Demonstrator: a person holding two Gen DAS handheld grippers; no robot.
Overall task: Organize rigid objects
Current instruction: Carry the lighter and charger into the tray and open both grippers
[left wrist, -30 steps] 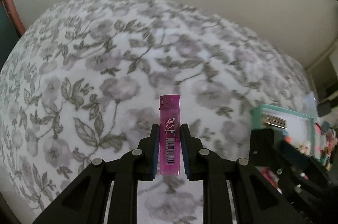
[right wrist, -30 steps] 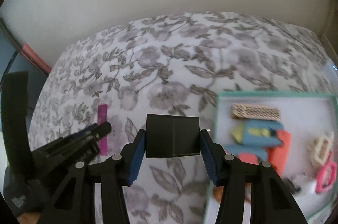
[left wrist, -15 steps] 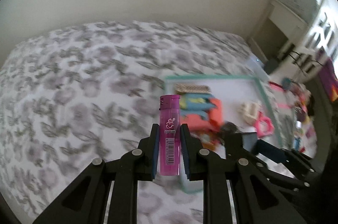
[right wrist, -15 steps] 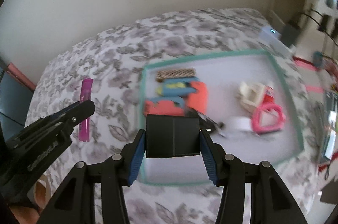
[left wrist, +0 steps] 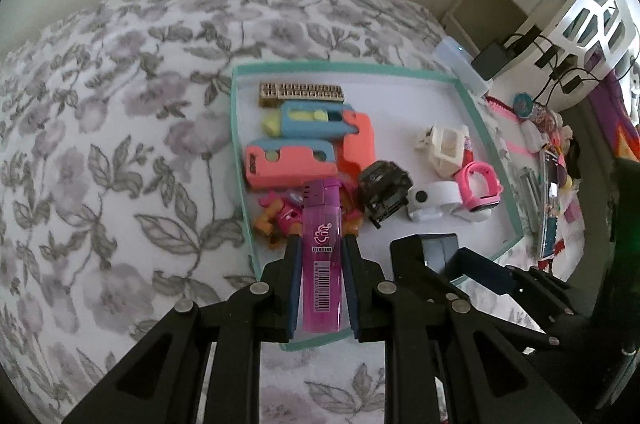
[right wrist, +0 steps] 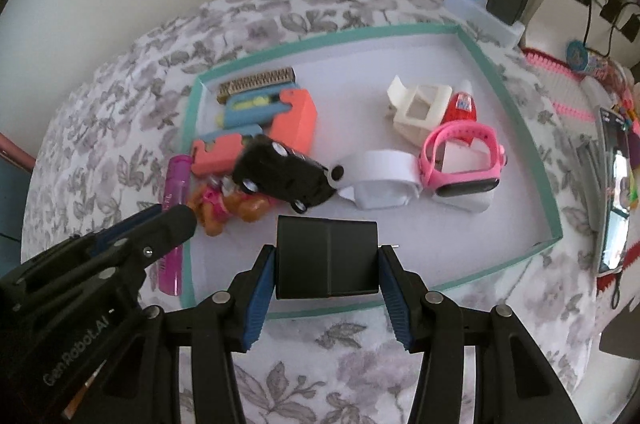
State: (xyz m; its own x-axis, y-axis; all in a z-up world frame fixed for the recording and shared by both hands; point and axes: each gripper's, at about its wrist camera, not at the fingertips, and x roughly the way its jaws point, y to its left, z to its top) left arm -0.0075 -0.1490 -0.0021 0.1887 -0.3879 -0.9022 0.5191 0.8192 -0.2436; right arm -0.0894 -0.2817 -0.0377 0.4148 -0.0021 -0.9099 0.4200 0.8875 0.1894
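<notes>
Above the tray [left wrist: 472, 104] on the bed [left wrist: 120, 144], the left gripper [left wrist: 322, 244] clamps a pink lighter [left wrist: 322, 264] while the right gripper [right wrist: 327, 256] clamps a black box [right wrist: 327, 256].

toy figure [left wrist: 280, 220]: partly behind lighter [left wrist: 322, 256] | black block [right wrist: 327, 258]: far face unseen

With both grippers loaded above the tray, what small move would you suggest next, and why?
Probably lower the right gripper and release its black block onto the bare tray floor below it; the left gripper, holding the pink lighter, hangs over crowded toys.
</notes>
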